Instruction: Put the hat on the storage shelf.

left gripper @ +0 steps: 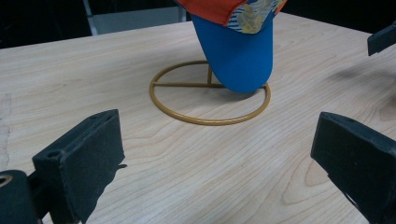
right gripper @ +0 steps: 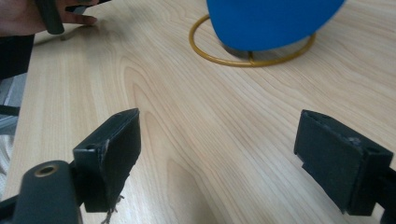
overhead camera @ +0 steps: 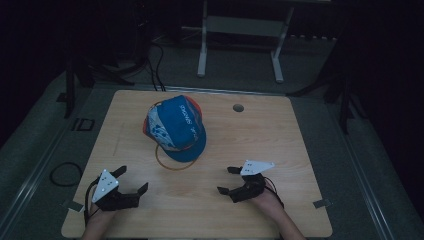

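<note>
A blue baseball cap with white lettering and an orange-trimmed patterned side panel sits on a gold wire stand near the middle of the light wooden tabletop, slightly left of centre and toward the far half. The cap's blue brim points toward the person and overhangs the stand's ring-shaped base; in the left gripper view the brim tip appears to hang just above the ring, though whether the two touch cannot be told. A crossbar and a short upright rod show inside the ring.

The left gripper rests at the near left corner of the tabletop, its fingers spread wide with nothing between them, aimed toward the cap and well apart from it. The right gripper lies at the near right, its fingers likewise spread and empty, also short of the stand. Both are held in the person's hands at the near edge. A round cable hole lies in the tabletop's far right area.
</note>
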`<state>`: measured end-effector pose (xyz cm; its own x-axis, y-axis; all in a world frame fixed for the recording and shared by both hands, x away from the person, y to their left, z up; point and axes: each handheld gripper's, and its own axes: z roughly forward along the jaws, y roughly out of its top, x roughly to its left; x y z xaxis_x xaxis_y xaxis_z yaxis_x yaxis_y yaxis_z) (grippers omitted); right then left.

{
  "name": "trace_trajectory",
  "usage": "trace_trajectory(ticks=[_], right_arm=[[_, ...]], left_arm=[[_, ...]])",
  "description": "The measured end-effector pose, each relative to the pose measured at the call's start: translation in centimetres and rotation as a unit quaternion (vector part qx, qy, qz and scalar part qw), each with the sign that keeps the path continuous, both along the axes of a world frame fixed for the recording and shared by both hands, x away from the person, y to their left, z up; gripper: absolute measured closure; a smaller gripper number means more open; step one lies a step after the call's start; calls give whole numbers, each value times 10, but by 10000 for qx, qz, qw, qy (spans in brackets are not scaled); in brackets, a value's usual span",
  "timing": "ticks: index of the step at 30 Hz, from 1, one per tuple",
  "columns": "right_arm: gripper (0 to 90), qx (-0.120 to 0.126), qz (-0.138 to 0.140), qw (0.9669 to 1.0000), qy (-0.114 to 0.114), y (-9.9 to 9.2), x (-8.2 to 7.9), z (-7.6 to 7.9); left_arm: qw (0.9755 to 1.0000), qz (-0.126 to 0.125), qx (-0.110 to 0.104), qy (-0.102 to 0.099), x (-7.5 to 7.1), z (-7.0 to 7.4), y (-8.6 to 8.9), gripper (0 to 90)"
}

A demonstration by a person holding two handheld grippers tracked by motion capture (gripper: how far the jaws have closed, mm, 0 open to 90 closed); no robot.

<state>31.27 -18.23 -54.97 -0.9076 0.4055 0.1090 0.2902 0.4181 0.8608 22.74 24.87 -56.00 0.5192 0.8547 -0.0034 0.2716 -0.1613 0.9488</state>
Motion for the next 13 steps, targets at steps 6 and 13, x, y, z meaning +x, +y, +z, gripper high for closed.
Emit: trace_trajectory(ticks=[6, 13], right_arm=[[149, -5, -68, 10000, 44, -7, 2, -4], [149, -178, -11, 9998, -75, -3, 0, -7]], left_arm=[[10000, -7, -4, 2, -1, -1, 0, 28], [10000, -36, -9, 19, -2, -1, -1, 28]])
